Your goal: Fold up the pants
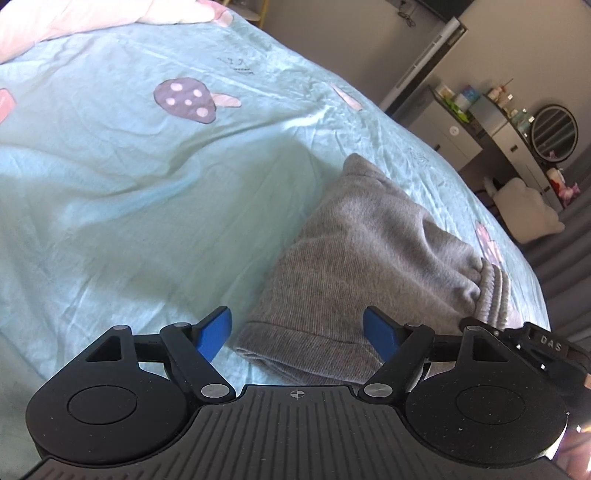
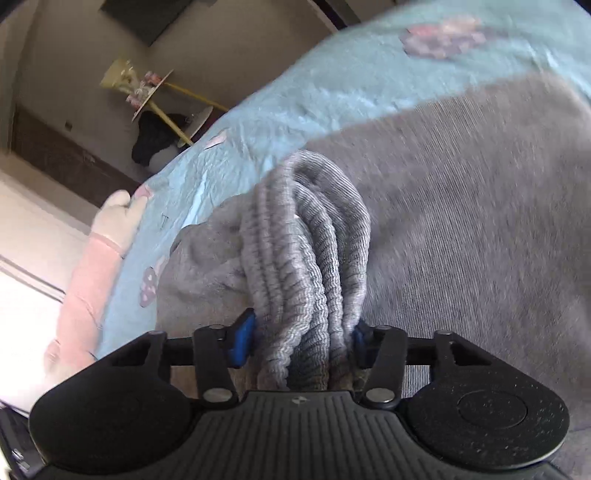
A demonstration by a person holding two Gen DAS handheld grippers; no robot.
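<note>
The grey knit pants (image 1: 369,240) lie folded into a thick bundle on the mint sheet (image 1: 129,192). My left gripper (image 1: 297,334) hovers open over the bundle's near folded edge, its blue fingertips (image 1: 218,330) apart on either side and not pressing the cloth. In the right wrist view the pants (image 2: 472,221) fill the right half. My right gripper (image 2: 301,341) is shut on the bunched ribbed waistband (image 2: 306,240), with the blue pads squeezing several stacked layers. In the left wrist view, part of the right gripper's black body (image 1: 546,347) shows beside the waistband (image 1: 493,295).
The sheet has mushroom prints (image 1: 184,98). A pink and white pillow (image 1: 92,18) lies at its far end and a pink plush (image 2: 99,258) at the bed's edge. Beyond the bed stand a dresser with bottles and a round mirror (image 1: 554,133) and a yellow-legged side table (image 2: 155,92).
</note>
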